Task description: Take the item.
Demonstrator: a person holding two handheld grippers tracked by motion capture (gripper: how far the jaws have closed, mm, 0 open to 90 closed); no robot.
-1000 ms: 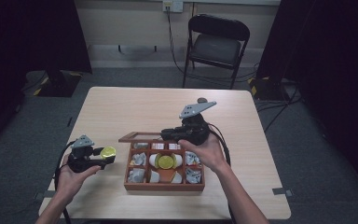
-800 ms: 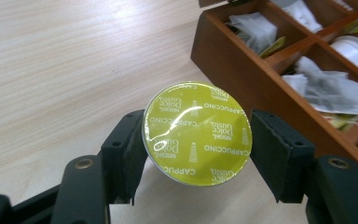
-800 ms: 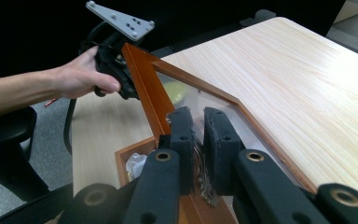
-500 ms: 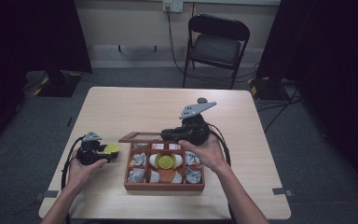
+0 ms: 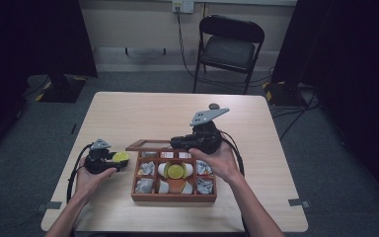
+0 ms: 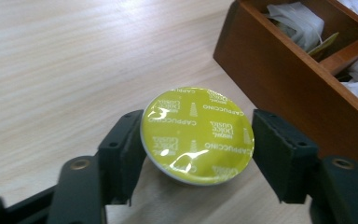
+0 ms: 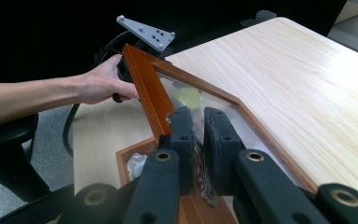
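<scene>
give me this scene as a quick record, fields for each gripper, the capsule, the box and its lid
left gripper: jaws have just been opening, one each side of the capsule, right jaw apart from it
capsule: yellow-topped, printed cappuccino, on the table left of the box
right gripper: shut on the lid's edge
lid: glass-paned wooden frame, held raised
box: wooden, divided into compartments holding sachets and another yellow capsule

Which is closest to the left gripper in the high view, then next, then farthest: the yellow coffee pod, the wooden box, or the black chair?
1. Yellow coffee pod, between its jaws.
2. Wooden box, just right of it.
3. Black chair, beyond the table's far edge.
</scene>
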